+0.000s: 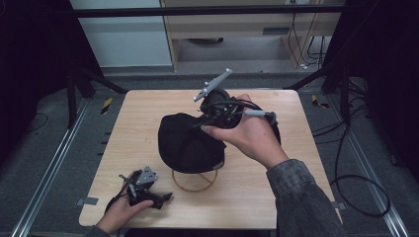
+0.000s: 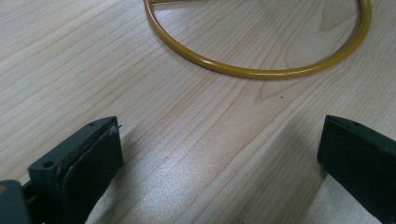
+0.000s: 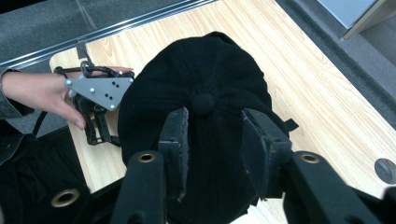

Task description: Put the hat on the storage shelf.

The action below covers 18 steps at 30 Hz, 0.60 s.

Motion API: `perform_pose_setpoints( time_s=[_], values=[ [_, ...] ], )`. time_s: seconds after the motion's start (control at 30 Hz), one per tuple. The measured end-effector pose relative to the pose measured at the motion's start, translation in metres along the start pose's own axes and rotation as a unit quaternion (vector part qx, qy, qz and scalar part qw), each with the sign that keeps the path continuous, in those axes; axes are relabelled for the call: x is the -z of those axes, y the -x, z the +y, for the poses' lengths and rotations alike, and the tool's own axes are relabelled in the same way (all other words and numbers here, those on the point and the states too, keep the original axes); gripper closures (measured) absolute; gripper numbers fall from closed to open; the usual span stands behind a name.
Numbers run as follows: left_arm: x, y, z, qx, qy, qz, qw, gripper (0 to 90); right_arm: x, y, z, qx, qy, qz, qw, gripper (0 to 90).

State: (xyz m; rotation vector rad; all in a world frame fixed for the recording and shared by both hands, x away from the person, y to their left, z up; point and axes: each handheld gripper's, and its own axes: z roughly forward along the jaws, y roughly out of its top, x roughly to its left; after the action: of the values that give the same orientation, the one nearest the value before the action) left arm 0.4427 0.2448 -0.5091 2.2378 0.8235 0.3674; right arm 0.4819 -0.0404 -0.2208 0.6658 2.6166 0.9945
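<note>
A black cap [image 1: 185, 143] sits on a yellow wire stand whose ring base [image 1: 193, 186] rests on the wooden table [image 1: 138, 113]. My right gripper [image 1: 206, 121] hovers at the cap's top right, held by a hand. In the right gripper view its jaws [image 3: 215, 126] stand apart over the cap's crown [image 3: 210, 70], on either side of the top button, and no pad presses on the fabric. My left gripper [image 1: 160, 197] lies low on the table at the front left, open. In the left gripper view, bare wood lies between its jaws [image 2: 219, 144] and the yellow ring [image 2: 261, 72] curves ahead.
The table's front edge runs just below the left hand. Metal rails flank the table on the floor, and cables lie at the right. A dark sleeve [image 1: 301, 197] crosses the front right corner. A round hole [image 3: 386, 169] sits in the tabletop.
</note>
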Motion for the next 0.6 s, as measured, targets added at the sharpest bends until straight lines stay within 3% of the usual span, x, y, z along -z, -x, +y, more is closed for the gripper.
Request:
perform_pose_setpoints(
  time_s=[0.4, 0.6],
  values=[
    [0.0, 0.0, 0.0, 0.0, 0.0, 0.0, 1.0, 0.0, 0.012, 0.007, -0.015, -0.022, 0.009, -0.025, 0.9994, 44.6],
    [0.0, 0.0, 0.0, 0.0, 0.0, 0.0, 1.0, 0.0, 0.017, 0.01, -0.022, -0.028, 0.024, -0.057, 0.9977, 26.1]
  ],
)
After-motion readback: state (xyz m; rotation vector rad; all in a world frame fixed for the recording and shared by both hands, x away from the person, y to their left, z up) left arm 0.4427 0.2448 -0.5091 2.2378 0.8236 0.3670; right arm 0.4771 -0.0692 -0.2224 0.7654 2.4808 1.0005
